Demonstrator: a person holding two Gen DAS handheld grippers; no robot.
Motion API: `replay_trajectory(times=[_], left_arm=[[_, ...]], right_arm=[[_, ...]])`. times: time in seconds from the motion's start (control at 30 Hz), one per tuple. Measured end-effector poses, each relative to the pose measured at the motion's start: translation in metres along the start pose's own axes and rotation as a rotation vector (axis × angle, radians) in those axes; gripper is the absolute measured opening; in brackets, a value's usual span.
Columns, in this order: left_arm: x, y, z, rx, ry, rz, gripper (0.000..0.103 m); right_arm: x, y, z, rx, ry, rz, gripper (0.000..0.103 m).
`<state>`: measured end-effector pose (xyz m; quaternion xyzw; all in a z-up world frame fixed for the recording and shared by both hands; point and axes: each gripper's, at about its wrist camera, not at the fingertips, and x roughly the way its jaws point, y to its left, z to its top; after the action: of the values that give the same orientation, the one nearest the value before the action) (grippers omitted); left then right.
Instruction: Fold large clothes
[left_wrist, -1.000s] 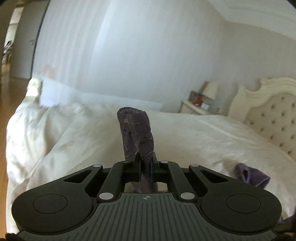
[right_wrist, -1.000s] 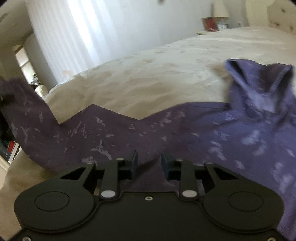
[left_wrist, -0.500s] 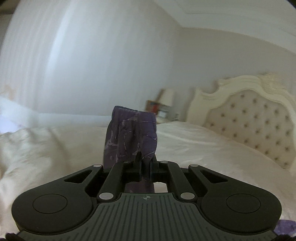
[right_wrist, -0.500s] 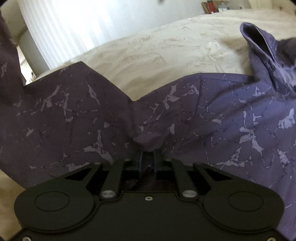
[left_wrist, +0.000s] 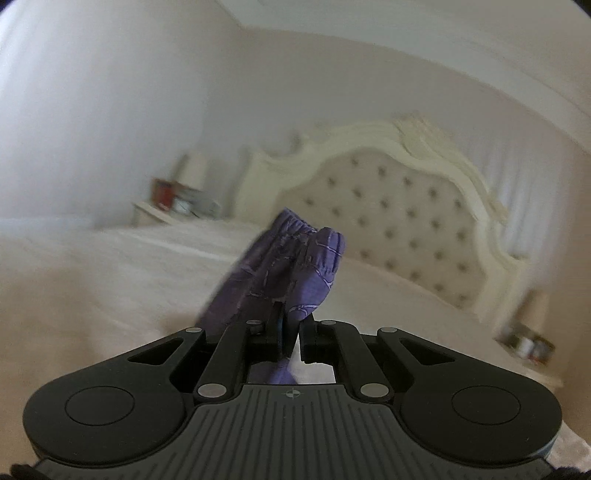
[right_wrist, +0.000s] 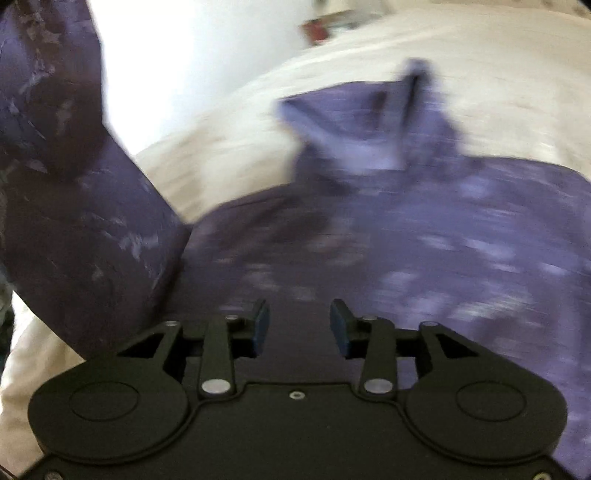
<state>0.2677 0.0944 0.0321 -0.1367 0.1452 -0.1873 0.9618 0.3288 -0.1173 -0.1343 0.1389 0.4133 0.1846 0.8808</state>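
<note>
Bed: cream cover, filling the ground ahead of and below both claws; the purple garment lies on it in the right wrist view.

Headboard: tufted, cream, carved frame, ahead and to the right of the left claw, beyond the held cloth.

Garment: large, purple with pale crackle print. Its main body spreads on the bed directly ahead of the right claw and off to its right, passing beneath the open fingers. One part rises steeply at that claw's left, lifted off the cover toward the upper left corner of the view. A raised, open fold stands up further ahead (blurred, so its exact part cannot be told). In the left wrist view a bunched end with a gathered hem sticks up and ahead out of the left claw, leaning slightly left.

Nightstand: ahead and left of the left claw, at the bed's far side, with a lamp and small blurred items on it.

Left claw: fingers drawn nearly together, pinching the garment's bunched end between them; cloth also hangs below the grip.

Right claw: fingers spread apart, holding nothing; purple cloth shows in the gap between them (contact with it cannot be told).
</note>
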Motion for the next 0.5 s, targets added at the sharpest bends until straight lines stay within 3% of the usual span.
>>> replay_trajectory(times=[0.13,0.2,0.23,0.33,0.5], left_arm=[[0.042,-0.019,-0.036,0.023,0.149,-0.027,0.010],[0.052,-0.024,-0.055,0.054,0.219,-0.028,0.022],[0.053,-0.026,-0.064,0.069,0.238,-0.031,0.022],[0.039,-0.024,-0.075,0.078,0.260,-0.045,0.026],[0.026,-0.008,-0.064,0.028,0.279,-0.014,0.042]], right_arm=[[-0.015,-0.050,-0.007,0.090,0.004,-0.099,0.056],[-0.022,-0.071,-0.012,0.128,0.005,-0.130,0.056],[-0.027,-0.081,-0.014,0.145,0.003,-0.140,0.057],[-0.033,-0.097,-0.018,0.164,-0.005,-0.149,0.057],[-0.036,-0.105,-0.017,0.167,-0.004,-0.153,0.057]])
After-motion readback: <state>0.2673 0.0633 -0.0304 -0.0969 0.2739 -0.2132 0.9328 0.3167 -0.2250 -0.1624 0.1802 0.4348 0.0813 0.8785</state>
